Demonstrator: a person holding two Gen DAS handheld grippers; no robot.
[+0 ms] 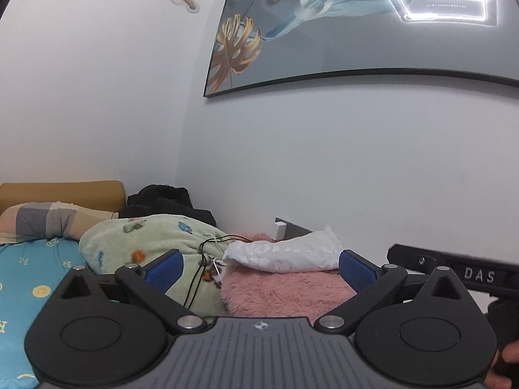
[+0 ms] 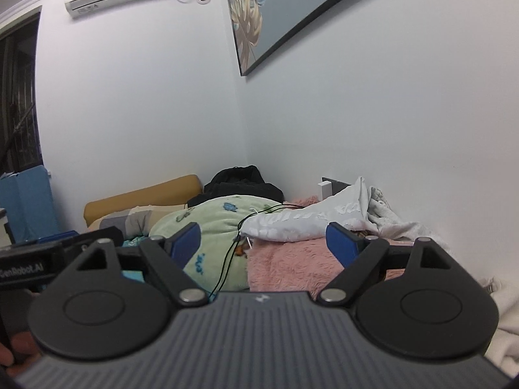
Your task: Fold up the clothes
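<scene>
White garment (image 1: 285, 256) on pink blanket (image 1: 279, 291), far edge hidden, left gripper (image 1: 259, 267) and right gripper (image 2: 264, 243) fingers spread, empty

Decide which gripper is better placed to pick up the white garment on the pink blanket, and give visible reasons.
Probably right. The white garment sits nearer the right gripper, whose jaws are open. The left gripper, also open, sees it farther off.

Ahead of you on the bed (image 1: 19, 278): patterned blanket (image 1: 142, 243) left, fluffy blanket (image 1: 282, 288) right, drawstring bag (image 1: 288, 253) upon it, dark clothes (image 1: 162, 201) behind, by the corner.
</scene>
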